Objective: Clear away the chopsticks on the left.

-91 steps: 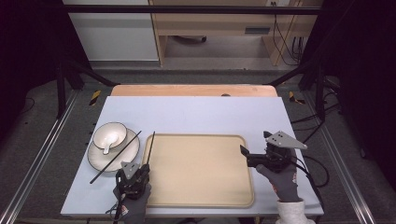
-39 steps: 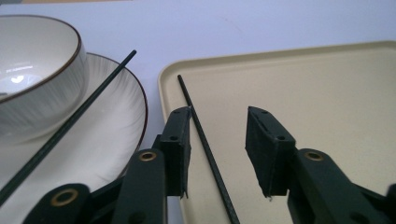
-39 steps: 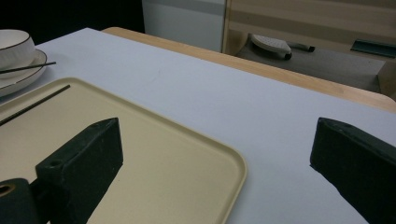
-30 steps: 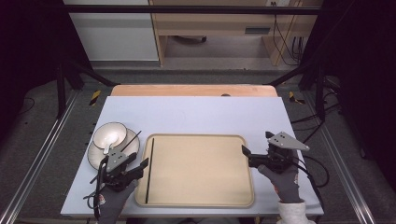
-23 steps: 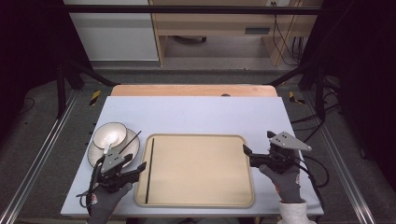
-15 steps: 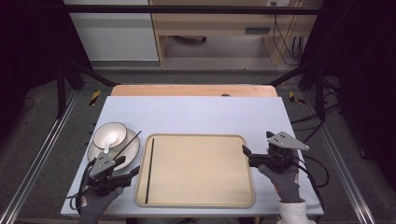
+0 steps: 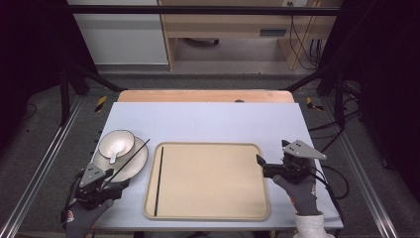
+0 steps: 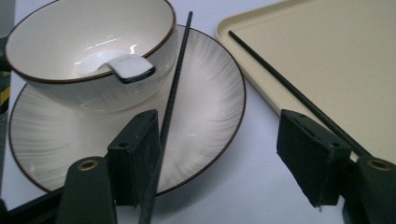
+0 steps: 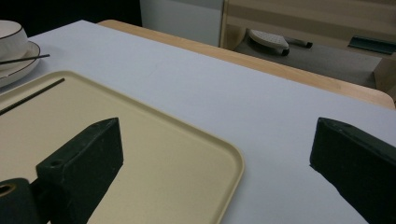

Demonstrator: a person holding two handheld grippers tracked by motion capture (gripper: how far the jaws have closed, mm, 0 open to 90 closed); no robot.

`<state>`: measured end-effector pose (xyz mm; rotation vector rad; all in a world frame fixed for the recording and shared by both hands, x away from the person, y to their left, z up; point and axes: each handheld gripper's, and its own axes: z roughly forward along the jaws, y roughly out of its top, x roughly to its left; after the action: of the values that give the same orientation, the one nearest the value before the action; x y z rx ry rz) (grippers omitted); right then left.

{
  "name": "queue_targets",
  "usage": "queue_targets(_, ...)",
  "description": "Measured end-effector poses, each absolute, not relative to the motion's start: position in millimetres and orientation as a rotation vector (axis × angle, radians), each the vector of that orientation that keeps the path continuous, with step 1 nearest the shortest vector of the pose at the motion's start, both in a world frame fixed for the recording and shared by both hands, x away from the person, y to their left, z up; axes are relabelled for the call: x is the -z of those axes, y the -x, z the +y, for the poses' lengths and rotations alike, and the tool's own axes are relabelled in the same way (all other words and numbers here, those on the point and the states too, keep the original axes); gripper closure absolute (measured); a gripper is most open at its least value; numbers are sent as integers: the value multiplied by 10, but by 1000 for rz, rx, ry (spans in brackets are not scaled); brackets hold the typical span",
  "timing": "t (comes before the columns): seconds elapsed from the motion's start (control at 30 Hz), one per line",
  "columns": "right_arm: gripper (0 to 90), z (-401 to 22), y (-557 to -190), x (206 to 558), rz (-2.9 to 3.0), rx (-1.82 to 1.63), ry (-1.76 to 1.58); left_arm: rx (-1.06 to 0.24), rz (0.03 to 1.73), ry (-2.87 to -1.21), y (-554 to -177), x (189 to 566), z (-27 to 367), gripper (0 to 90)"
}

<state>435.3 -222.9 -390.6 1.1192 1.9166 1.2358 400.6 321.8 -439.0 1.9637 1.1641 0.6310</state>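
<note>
A white bowl point(image 7: 116, 143) with a spoon point(image 8: 122, 66) in it sits on a white plate point(image 7: 130, 166) at the table's left. One black chopstick point(image 7: 130, 159) leans across the plate rim. A second chopstick point(image 7: 158, 181) lies along the left side of the beige tray point(image 7: 213, 198). My left gripper point(image 7: 115, 184) sits at the plate's near edge. Its jaws have just been opening, and the plate's chopstick point(image 8: 169, 107) runs between them beside the left pad point(image 8: 140, 154), unpinched. My right gripper point(image 7: 264, 167) hovers open at the tray's right edge, holding nothing point(image 9: 219, 135).
The tray point(image 9: 187, 154) takes up the middle front of the pale blue table point(image 7: 208, 124). A wooden strip point(image 7: 203, 96) borders the far edge. Metal frame rails run along both sides, and cables trail behind each gripper.
My left gripper has left one chopstick in the tray, slid left to the plate's near edge and opened wider around the other chopstick. The right gripper has stayed put.
</note>
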Motion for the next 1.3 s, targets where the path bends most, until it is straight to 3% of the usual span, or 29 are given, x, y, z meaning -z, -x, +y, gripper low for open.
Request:
queue_targets(0.33, 29, -2226, -4355, 3907, 1920, -1238, -1117, -640, 1246, -1969, -4180, 4458, 3310, 414)
queue_targets(1.07, 30, -2214, -4377, 3928, 1931, -1231, -1121, -596, 1252, -2075, -4387, 4549, 3290, 798)
queue_targets(1.3, 30, -2209, -4378, 3932, 1938, -1233, -1118, -588, 1243, -2086, -4388, 4555, 3271, 849)
